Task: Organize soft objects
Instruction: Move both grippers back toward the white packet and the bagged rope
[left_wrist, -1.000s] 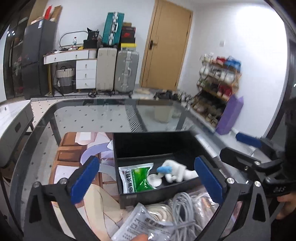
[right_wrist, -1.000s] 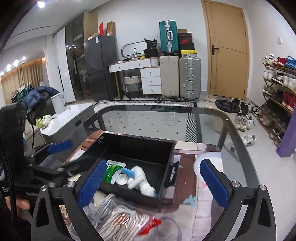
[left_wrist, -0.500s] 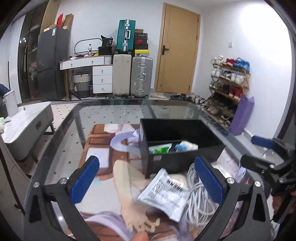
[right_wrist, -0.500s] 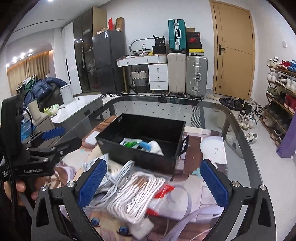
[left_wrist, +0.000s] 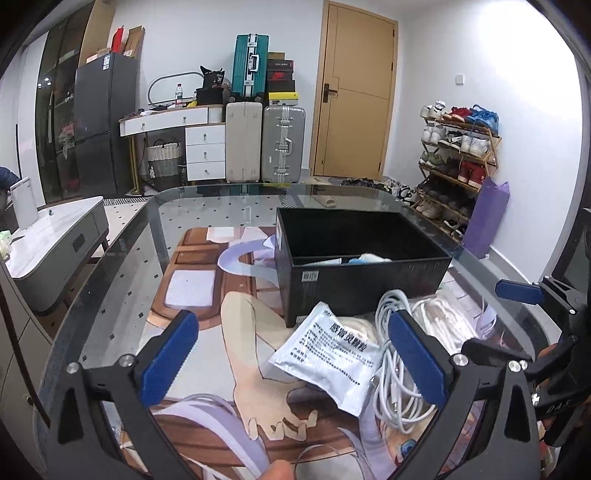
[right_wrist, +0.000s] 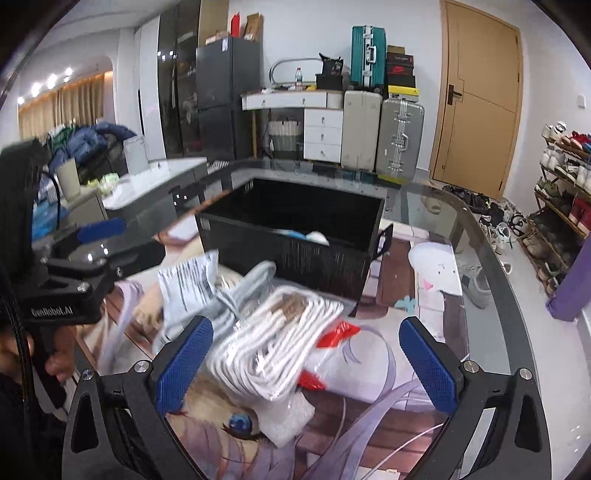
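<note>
While the box seemingly holds a few items, pouch and cables remain on the worktop; both tools gape empty.

Glass bench covered by printed mat; black box, white pouch, bagged cables laid on mat.
</note>
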